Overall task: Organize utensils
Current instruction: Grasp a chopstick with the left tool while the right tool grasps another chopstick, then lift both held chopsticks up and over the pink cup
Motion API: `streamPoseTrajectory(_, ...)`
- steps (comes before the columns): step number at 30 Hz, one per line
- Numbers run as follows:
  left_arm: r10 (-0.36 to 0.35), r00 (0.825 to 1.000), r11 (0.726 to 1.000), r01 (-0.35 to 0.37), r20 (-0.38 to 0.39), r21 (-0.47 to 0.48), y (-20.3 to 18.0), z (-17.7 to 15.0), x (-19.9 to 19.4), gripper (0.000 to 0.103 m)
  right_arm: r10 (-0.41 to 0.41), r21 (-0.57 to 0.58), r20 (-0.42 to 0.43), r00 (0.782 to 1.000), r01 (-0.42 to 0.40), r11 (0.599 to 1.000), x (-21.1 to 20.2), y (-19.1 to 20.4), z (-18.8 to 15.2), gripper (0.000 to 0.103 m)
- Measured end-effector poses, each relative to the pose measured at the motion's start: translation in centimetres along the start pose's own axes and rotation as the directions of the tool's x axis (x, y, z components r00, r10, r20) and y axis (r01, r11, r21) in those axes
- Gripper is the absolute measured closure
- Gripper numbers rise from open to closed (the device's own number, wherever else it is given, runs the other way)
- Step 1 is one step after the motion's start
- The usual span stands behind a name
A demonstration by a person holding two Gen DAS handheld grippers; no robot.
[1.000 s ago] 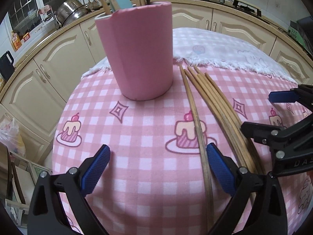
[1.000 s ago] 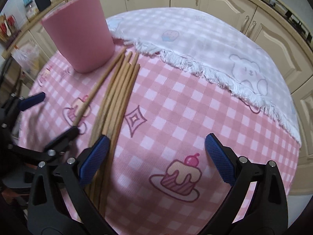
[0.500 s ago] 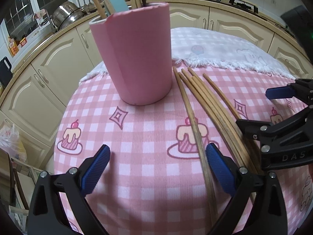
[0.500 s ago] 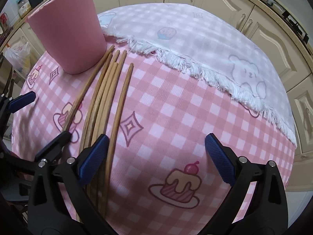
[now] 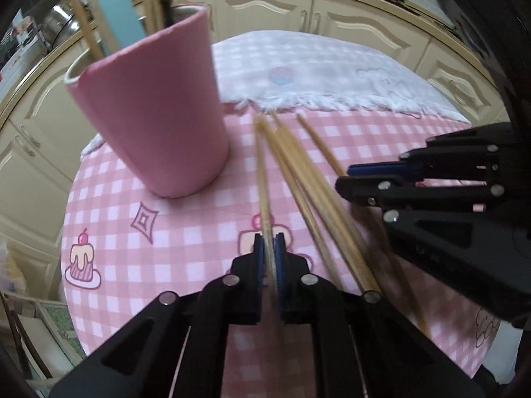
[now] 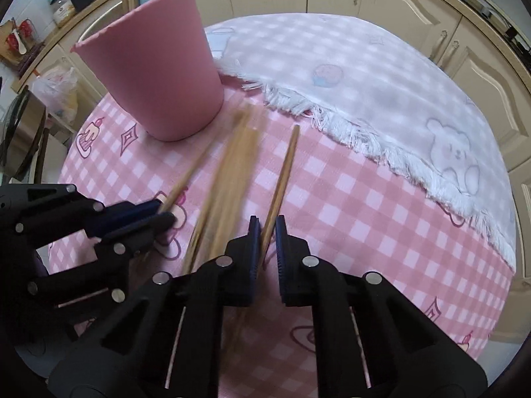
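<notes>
A pink utensil cup stands on the pink checked tablecloth with a teal spatula and wooden handles in it; it also shows in the right wrist view. Several wooden chopsticks lie to its right. My left gripper is shut on the leftmost chopstick. My right gripper is shut on the rightmost chopstick. The right gripper also shows in the left wrist view, the left gripper in the right wrist view.
A white fringed checked cloth covers the far half of the table. Cream kitchen cabinets curve round behind. The table's edge drops off at the left, with a plastic bag on the floor beyond.
Both grippers have closed from wide open, each onto a chopstick. The rightmost chopstick has drawn apart from the bundle. Both grippers have moved closer to the cup.
</notes>
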State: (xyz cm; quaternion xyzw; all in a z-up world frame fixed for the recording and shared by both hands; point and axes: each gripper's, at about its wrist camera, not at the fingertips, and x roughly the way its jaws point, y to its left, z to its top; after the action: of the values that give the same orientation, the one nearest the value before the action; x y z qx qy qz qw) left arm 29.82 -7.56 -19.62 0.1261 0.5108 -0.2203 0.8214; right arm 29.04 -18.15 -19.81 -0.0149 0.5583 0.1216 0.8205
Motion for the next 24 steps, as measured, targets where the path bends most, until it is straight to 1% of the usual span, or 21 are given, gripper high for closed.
streamPoseTrajectory(3, -0.012, 1.000, 1.000, 0.012, 0.010, -0.013, -0.3, -0.8, -0.2, 0.098, 0.069, 0.047, 0.040, 0.997, -0.071, 0.996, -1.0, -1.4, -0.9, 0.097)
streamPoseTrajectory(5, -0.001, 1.000, 1.000, 0.002, 0.027, -0.029, -0.2, -1.4, -0.7, 0.098, 0.091, 0.063, 0.063, 0.994, -0.095, 0.994, -1.6, -2.1, -1.3, 0.097)
streamPoseTrajectory(8, -0.003, 0.998, 0.999, 0.006, 0.056, -0.054, 0.2, -2.0, -1.5, 0.098, 0.126, 0.086, 0.116, 0.985, -0.136, 0.987, -3.0, -3.1, -2.2, 0.097)
streamPoseTrajectory(12, -0.017, 0.989, 0.997, 0.028, 0.147, -0.077, 0.5, -2.5, -4.0, 0.098, 0.181, 0.108, 0.216, 0.959, -0.208, 0.972, -5.3, -4.4, -2.9, 0.097)
streamPoseTrajectory(16, -0.032, 0.964, 0.995, 0.054, 0.263, -0.078, 0.4, -2.7, -7.1, 0.098, 0.214, 0.105, 0.307, 0.927, -0.256, 0.961, -7.4, -4.8, -3.2, 0.097)
streamPoseTrajectory(17, -0.031, 0.954, 0.995, 0.057, 0.297, -0.078, 0.4, -2.7, -8.0, 0.098, 0.219, 0.100, 0.320, 0.922, -0.263, 0.960, -7.8, -4.8, -3.3, 0.097)
streamPoseTrajectory(18, -0.031, 0.948, 0.995, 0.059, 0.316, -0.078, 0.4, -2.7, -8.5, 0.098, 0.226, 0.093, 0.337, 0.914, -0.271, 0.958, -8.2, -4.8, -3.4, 0.097)
streamPoseTrajectory(19, -0.031, 0.939, 0.995, 0.061, 0.342, -0.078, 0.3, -2.6, -9.0, 0.098, 0.232, 0.085, 0.357, 0.905, -0.279, 0.957, -8.7, -4.7, -3.5, 0.097)
streamPoseTrajectory(20, -0.031, 0.926, 0.995, 0.066, 0.376, -0.079, 0.4, -2.6, -9.7, 0.098, 0.236, 0.080, 0.367, 0.900, -0.283, 0.956, -9.0, -4.8, -3.5, 0.097)
streamPoseTrajectory(23, -0.027, 0.895, 0.993, 0.074, 0.445, -0.090, 0.7, -2.3, -11.1, 0.098, 0.250, 0.062, 0.397, 0.883, -0.297, 0.953, -9.9, -4.5, -3.5, 0.097)
streamPoseTrajectory(24, -0.024, 0.888, 0.993, 0.076, 0.459, -0.094, 0.9, -2.3, -11.5, 0.098, 0.252, 0.057, 0.403, 0.880, -0.299, 0.952, -10.0, -4.4, -3.5, 0.097)
